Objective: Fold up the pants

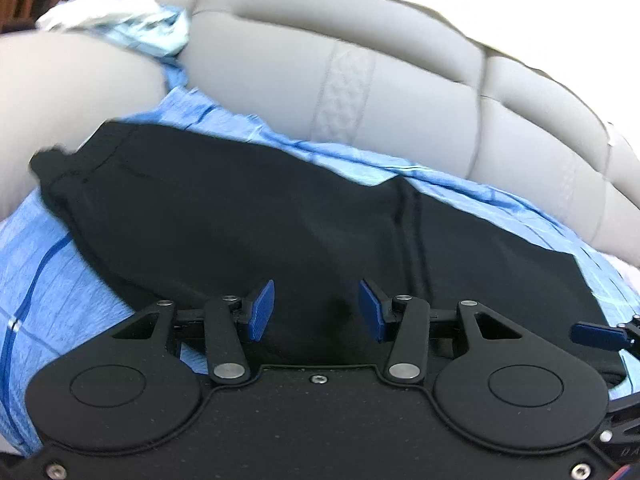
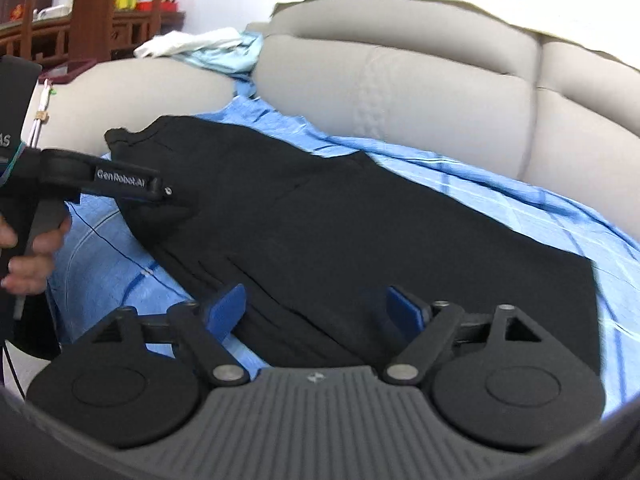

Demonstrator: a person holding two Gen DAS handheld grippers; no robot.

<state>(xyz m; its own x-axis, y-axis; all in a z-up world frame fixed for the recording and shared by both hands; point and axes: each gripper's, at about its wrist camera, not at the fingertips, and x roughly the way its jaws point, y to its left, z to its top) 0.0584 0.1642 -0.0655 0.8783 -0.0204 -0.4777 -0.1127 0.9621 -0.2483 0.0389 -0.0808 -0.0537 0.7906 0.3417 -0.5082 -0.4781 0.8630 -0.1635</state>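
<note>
Black pants (image 1: 248, 216) lie folded lengthwise on a blue sheet (image 1: 60, 292) over a grey sofa seat; they also show in the right wrist view (image 2: 340, 240). My left gripper (image 1: 316, 312) is open and empty, hovering just above the pants' near edge. My right gripper (image 2: 316, 312) is open and empty above the near edge of the pants further right. The left gripper's body (image 2: 120, 180) shows at the left of the right wrist view, held by a hand. The right gripper's blue fingertip (image 1: 596, 334) shows at the right edge of the left wrist view.
The grey sofa backrest (image 2: 440, 92) rises behind the pants, an armrest (image 2: 132, 92) at the left. Crumpled light cloths (image 2: 208, 50) lie on the armrest's far end. A wooden shelf (image 2: 92, 20) stands beyond.
</note>
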